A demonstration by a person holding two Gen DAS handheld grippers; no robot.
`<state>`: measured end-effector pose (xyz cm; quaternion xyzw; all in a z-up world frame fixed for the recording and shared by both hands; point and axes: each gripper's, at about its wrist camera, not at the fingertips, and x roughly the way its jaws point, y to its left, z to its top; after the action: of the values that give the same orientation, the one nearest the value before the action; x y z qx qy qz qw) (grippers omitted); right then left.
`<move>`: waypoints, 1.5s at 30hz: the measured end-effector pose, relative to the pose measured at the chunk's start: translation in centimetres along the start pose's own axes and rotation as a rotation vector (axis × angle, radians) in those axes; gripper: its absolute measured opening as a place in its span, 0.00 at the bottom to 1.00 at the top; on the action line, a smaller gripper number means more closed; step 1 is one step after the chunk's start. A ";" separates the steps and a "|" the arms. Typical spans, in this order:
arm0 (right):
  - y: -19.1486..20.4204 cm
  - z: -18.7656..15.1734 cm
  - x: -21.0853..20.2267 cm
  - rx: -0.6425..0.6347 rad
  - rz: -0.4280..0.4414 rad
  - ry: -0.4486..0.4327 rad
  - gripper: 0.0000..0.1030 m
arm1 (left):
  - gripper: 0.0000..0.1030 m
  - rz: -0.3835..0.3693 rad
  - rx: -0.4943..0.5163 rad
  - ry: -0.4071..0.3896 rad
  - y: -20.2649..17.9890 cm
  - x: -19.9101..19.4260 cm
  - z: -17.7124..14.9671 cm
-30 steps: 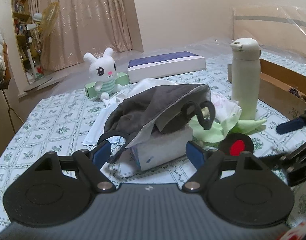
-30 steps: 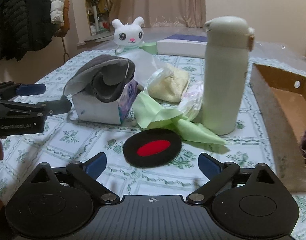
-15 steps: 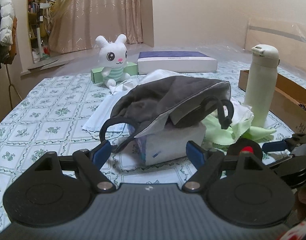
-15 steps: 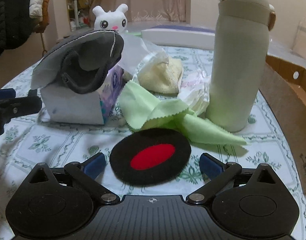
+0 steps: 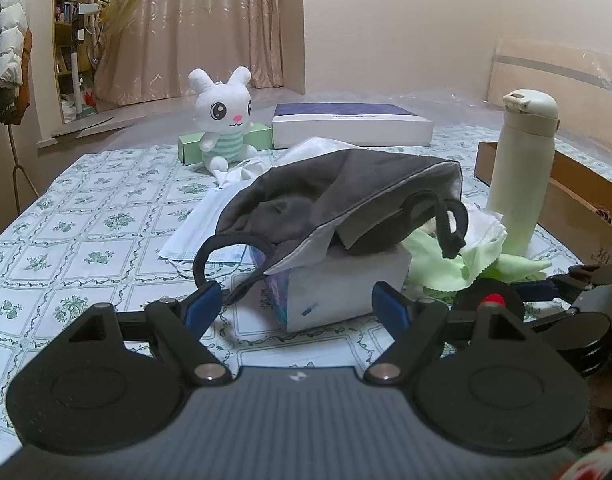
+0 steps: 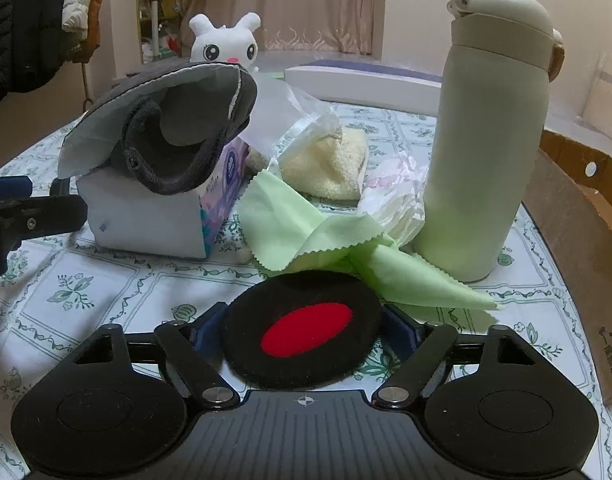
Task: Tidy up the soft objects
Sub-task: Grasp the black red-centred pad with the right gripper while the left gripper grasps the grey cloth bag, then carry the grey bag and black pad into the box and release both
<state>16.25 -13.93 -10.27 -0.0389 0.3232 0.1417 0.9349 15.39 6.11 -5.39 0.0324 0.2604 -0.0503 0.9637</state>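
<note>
Jaws wide and empty, the left gripper [image 5: 293, 305] faces the tissue box [image 5: 346, 284] under a grey mask [image 5: 338, 196], while the right gripper [image 6: 303, 330] brackets the black-and-red pad [image 6: 301, 330] on the table [image 6: 117, 288], closure unclear.

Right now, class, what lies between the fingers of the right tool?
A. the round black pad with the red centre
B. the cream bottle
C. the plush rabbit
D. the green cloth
A: in the right wrist view the round black pad with the red centre sits between the two blue fingertips of the right tool, while the green cloth and cream bottle lie beyond them.
</note>
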 end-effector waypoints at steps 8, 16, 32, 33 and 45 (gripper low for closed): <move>-0.5 0.1 -1.7 0.015 0.009 -0.020 0.76 | 0.78 -0.004 0.049 -0.015 -0.4 -0.5 0.6; -1.5 1.0 -4.0 0.039 0.000 -0.062 0.76 | 0.78 -0.023 0.216 -0.067 -2.1 0.1 1.7; -3.2 1.7 -4.6 0.088 -0.008 -0.073 0.76 | 0.35 -0.014 0.552 -0.108 -6.8 3.6 1.8; -3.2 1.7 -4.6 0.089 -0.007 -0.073 0.76 | 0.28 -0.015 0.549 -0.106 -6.8 3.6 1.8; -3.1 2.4 -6.5 0.088 0.003 -0.112 0.76 | 0.08 -0.034 0.372 -0.114 -5.2 0.6 4.0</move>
<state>13.73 -18.09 -4.41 0.0107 0.2764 0.1307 0.9520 17.30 0.59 -2.48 0.2027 0.1919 -0.1155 0.9533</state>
